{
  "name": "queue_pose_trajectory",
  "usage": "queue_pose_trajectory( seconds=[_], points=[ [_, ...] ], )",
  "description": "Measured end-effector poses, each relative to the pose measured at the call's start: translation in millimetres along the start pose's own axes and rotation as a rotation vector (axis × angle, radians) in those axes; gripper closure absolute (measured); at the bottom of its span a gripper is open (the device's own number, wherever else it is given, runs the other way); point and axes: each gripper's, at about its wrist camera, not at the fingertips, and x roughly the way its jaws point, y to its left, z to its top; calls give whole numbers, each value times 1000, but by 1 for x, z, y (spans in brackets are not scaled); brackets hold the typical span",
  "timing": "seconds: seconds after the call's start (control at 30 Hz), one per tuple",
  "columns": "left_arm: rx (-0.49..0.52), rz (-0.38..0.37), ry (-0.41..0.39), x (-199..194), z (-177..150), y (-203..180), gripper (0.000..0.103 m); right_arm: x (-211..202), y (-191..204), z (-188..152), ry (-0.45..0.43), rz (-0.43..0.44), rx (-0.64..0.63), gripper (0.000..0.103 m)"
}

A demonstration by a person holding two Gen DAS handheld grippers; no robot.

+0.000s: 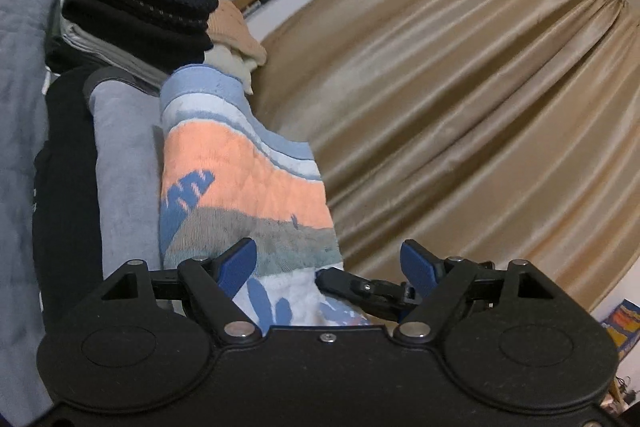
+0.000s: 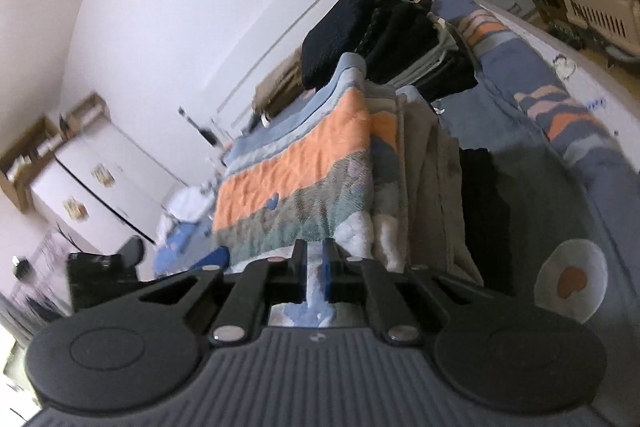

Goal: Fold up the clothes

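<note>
My right fingers (image 2: 316, 267) pinched the striped towel's (image 2: 296, 171) near edge; my left fingers (image 1: 328, 265) stood spread beside it.

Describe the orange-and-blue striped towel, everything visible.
The striped towel is soft terry-like cloth with light blue, white, orange and grey-green bands plus blue shapes. It lies draped in folds beside a dark clothes stack. The right gripper is shut on its near edge. The left gripper is open, one finger against the cloth.
</note>
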Motion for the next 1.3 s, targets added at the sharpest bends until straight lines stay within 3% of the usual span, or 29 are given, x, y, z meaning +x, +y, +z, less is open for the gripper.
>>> queue_pose_trajectory(
  seconds=[0.37,0.67,0.87,1.03,1.3],
  points=[
    [-92,-12,-6,35,47,49,25,0,-1,-4,-15,6,-44,100],
    [-122,58,-29,53,76,73,26,4,-7,-1,-16,15,-34,102],
    [-71,7,-50,24,54,30,26,2,-6,-1,-8,26,-25,102],
    [-32,-34,-64,2,35,-4,17,1,-8,0,-7,34,-15,102],
    [-119,-52,3,0,-30,-12,15,0,-11,-1,2,33,-14,102]
  ],
)
